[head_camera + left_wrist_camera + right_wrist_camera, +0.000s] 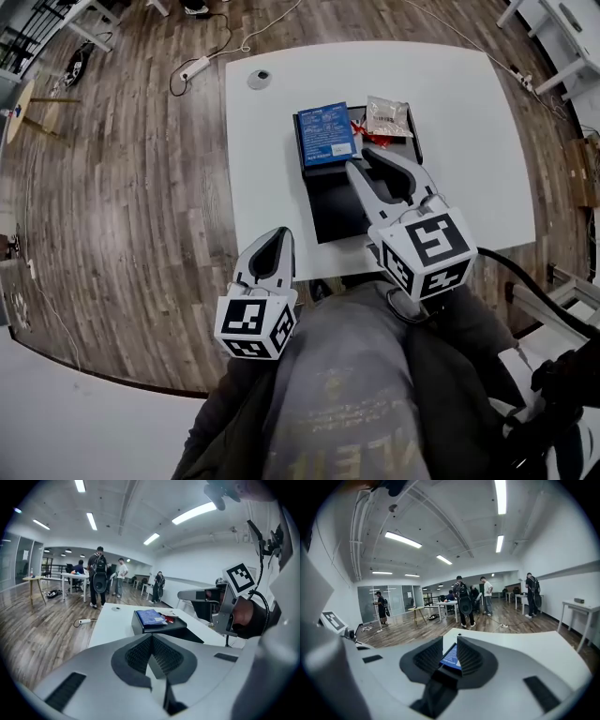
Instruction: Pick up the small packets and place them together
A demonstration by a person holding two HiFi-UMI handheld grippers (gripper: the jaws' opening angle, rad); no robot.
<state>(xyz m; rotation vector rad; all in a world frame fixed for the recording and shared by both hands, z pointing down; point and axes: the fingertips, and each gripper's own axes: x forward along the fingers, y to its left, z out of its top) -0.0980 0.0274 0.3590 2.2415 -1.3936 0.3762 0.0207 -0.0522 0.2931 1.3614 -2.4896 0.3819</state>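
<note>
Right claw (450, 640): open part way, with nothing in it. The blue packet (450, 659) shows through the gap, farther off.
Right claw's place: up over the black box (337, 202), with its tips near the red packet (360, 137).
Left claw (151, 637): closed, tips touching, holding nothing.
Left claw's place: by the near edge of the white table (469, 150), well apart from the packets.
Blue packet: lies flat on the far left part of the black box.
Red packet: small, just beside the blue packet on its right.
Shiny packet (387, 116): on the far right corner of the box, close to the red packet.
Black box: sits in the middle of the table.
</note>
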